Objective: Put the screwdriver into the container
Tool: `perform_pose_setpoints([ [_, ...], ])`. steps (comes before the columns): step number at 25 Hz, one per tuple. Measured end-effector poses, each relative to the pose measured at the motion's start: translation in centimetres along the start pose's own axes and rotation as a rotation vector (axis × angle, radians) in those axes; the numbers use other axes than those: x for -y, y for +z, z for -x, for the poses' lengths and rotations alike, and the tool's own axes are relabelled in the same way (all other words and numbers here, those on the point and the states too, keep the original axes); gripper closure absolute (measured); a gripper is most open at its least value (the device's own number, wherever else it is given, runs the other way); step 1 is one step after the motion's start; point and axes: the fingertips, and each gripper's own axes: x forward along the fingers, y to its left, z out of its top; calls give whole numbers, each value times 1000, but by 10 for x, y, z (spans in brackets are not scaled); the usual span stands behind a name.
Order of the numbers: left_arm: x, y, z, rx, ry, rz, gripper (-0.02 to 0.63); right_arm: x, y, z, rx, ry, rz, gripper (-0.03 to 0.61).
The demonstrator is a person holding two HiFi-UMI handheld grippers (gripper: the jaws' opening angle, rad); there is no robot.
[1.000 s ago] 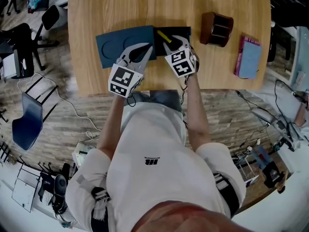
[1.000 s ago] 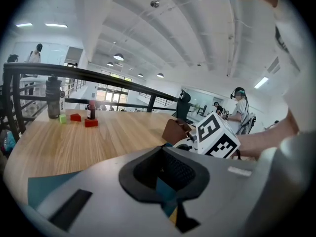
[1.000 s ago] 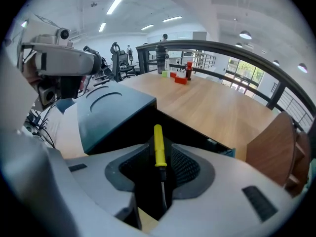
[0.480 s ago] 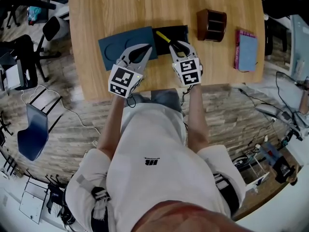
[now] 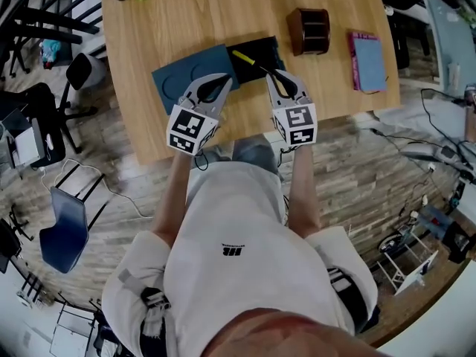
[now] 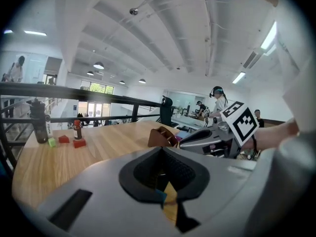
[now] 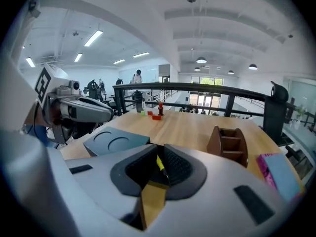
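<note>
Screwdriver (image 5: 249, 58), slim with a yellow handle, was grasped by its dark near end in our right claw (image 5: 277, 76), whose jaws had just been closing on it, above the black tray (image 5: 262, 47). We judged it light, stiff and smooth, and apt to swing when pinched so far from its middle. Our left claw (image 5: 221, 80) was clenched on nothing over the blue case (image 5: 182, 73). The brown container (image 5: 309, 30) stood far right, with bare worktop (image 5: 208, 13) between. The worktop's near edge lay just behind both claws.
</note>
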Motion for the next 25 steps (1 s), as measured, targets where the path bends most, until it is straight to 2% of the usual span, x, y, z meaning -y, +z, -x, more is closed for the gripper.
perform_pose_setpoints([
  [10, 33, 7, 36, 29, -64, -53, 601, -30, 15, 67, 110, -74, -33, 560],
  [25, 62, 4, 74, 43, -105, -97, 601, -76, 14, 121, 209, -90, -97, 581],
])
